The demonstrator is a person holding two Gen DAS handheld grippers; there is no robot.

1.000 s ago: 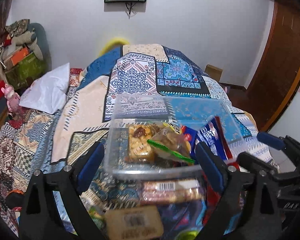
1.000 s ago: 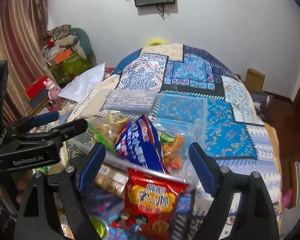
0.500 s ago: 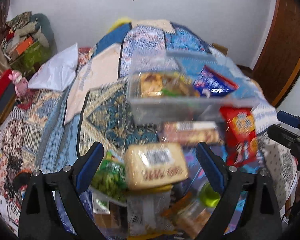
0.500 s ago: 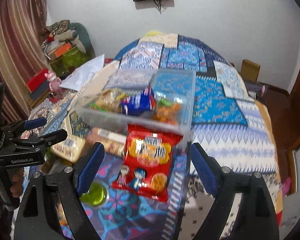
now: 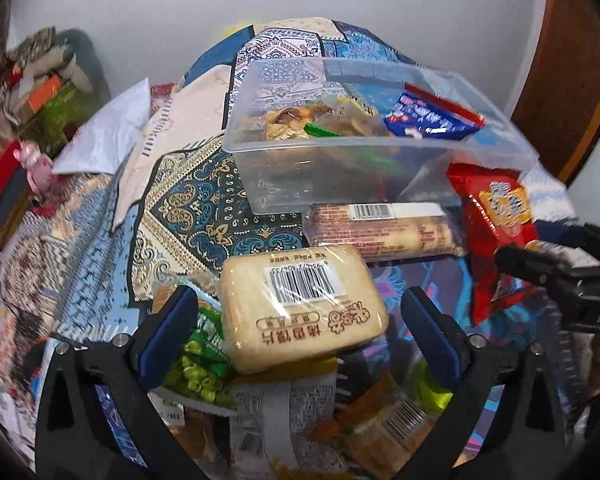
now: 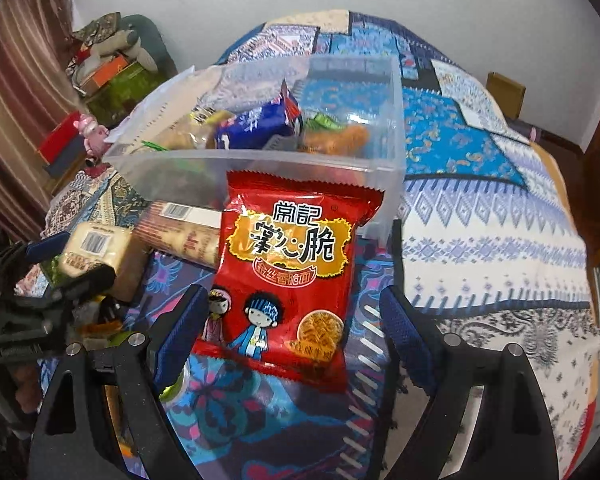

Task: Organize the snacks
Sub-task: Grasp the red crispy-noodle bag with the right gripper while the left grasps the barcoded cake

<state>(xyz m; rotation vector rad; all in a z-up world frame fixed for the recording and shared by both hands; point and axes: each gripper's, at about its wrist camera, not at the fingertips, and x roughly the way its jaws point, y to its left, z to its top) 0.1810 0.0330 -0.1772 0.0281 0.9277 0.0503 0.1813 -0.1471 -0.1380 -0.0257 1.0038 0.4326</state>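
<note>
A clear plastic bin (image 5: 352, 172) sits on the patterned bedspread (image 5: 188, 200) in the upper centre of the left wrist view, already holding several packets, among them a blue packet (image 5: 428, 114) at its right end. Loose snacks lie in front of it, lower in the frame: a long roll of biscuits (image 5: 384, 230), a pale wrapped cake with a barcode (image 5: 302, 308), and a green pea packet (image 5: 198, 354) partly under the cake.

The left gripper (image 5: 300, 330) has just been opening its jaws; they stand wide on either side of the cake, the blue pads clear of it.

In the right wrist view, the right gripper (image 6: 294, 332) also stands open, its pads flanking the lower part of a red noodle-snack packet (image 6: 292, 272). The packet's top edge seems to lean against the bin's near wall, though the clear plastic makes that hard to judge.
</note>
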